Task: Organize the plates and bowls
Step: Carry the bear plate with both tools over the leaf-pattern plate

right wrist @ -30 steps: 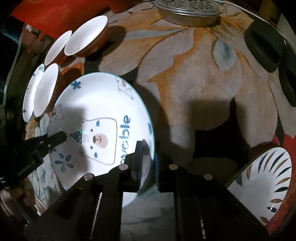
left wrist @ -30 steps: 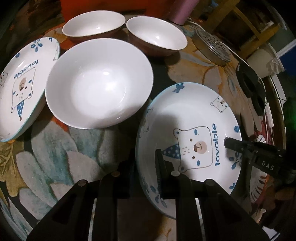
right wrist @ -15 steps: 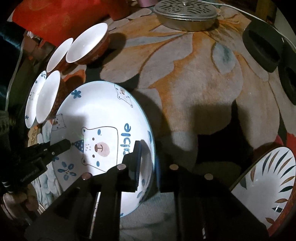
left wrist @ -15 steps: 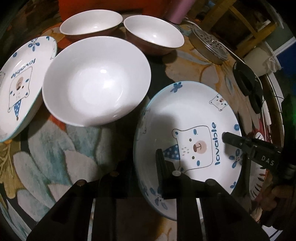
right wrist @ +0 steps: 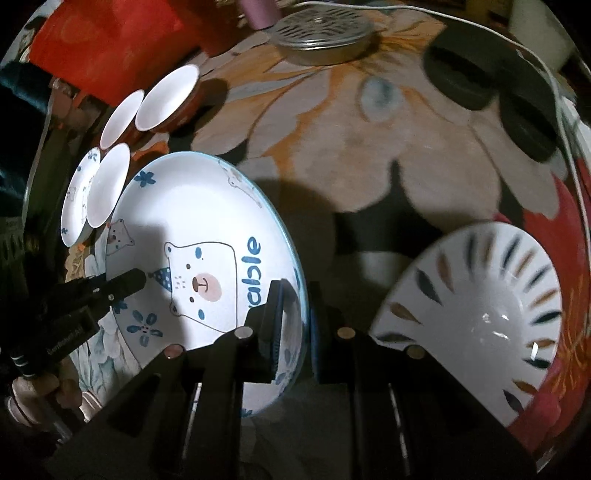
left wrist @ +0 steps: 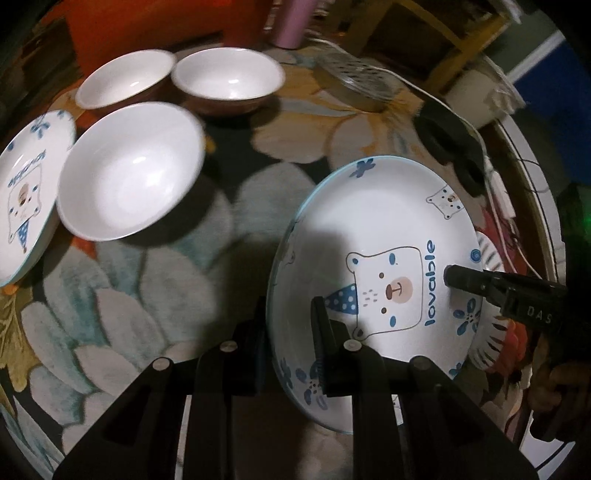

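Note:
A white bear plate (left wrist: pixel 388 229) marked "lovable" hangs tilted above the flowered tablecloth, held at opposite rims. My left gripper (left wrist: pixel 290 332) is shut on its near rim, one finger over the plate and one under. My right gripper (right wrist: pixel 295 317) is shut on the other rim; in the left wrist view it (left wrist: pixel 452 275) reaches in from the right. In the right wrist view the plate (right wrist: pixel 192 206) fills the left, with the left gripper (right wrist: pixel 138 277) on its far edge. A second bear plate (left wrist: pixel 26 192) lies at the far left beside a white bowl (left wrist: pixel 129 173).
Two brown-sided bowls (left wrist: pixel 125 79) (left wrist: pixel 227 75) stand at the back. A leaf-patterned bowl (right wrist: pixel 480 295) sits just right of the right gripper. A perforated metal lid (right wrist: pixel 321 33), two black round objects (right wrist: pixel 461 74), a white cable (right wrist: pixel 554 92) and a pink cup (left wrist: pixel 291 22) line the far side.
Both grippers have risen with the bear plate between them, and the table has dropped away. The white bowl and second plate slid left in the left wrist view; the leaf-patterned bowl shows more.

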The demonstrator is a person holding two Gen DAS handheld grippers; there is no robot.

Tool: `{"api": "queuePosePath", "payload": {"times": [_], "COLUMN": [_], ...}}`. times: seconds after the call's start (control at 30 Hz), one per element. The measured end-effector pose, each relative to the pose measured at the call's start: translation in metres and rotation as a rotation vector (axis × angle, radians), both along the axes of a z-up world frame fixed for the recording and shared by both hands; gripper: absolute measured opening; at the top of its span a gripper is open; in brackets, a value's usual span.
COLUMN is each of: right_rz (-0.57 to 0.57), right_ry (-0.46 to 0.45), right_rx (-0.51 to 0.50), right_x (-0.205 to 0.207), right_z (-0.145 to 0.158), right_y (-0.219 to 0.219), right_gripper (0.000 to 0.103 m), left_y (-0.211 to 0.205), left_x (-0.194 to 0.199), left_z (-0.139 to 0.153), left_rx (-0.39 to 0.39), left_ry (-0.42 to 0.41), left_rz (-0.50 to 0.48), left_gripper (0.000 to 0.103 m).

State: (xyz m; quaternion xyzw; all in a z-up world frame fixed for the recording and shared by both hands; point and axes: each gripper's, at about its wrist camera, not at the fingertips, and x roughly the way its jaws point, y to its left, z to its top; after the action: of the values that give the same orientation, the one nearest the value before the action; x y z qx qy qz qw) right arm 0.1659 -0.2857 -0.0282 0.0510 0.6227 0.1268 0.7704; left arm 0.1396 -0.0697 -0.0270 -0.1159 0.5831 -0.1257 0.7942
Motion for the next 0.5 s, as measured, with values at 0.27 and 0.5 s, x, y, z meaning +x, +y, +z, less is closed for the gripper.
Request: {"api": "queuePosePath", "payload": {"times": [0.27, 0.5], "right_rz": [-0.111, -0.208], "right_ry": [0.014, 0.029], "right_rx": [-0.008, -0.015], "right_x": [-0.022, -0.033], "right_z": [0.015, 0.021], "right_y": [-0.055, -0.108], "right_gripper": [0.014, 0.015], "left_y": [-0.053, -0.108], "left_x": [0.004, 0.006], "left_z": [0.017, 0.022], "left_rx": [-0.03, -0.032], "left_ry": [-0.017, -0.031], "left_rz": [-0.1, -0.188], "left_gripper": [0.02, 0.02]}}
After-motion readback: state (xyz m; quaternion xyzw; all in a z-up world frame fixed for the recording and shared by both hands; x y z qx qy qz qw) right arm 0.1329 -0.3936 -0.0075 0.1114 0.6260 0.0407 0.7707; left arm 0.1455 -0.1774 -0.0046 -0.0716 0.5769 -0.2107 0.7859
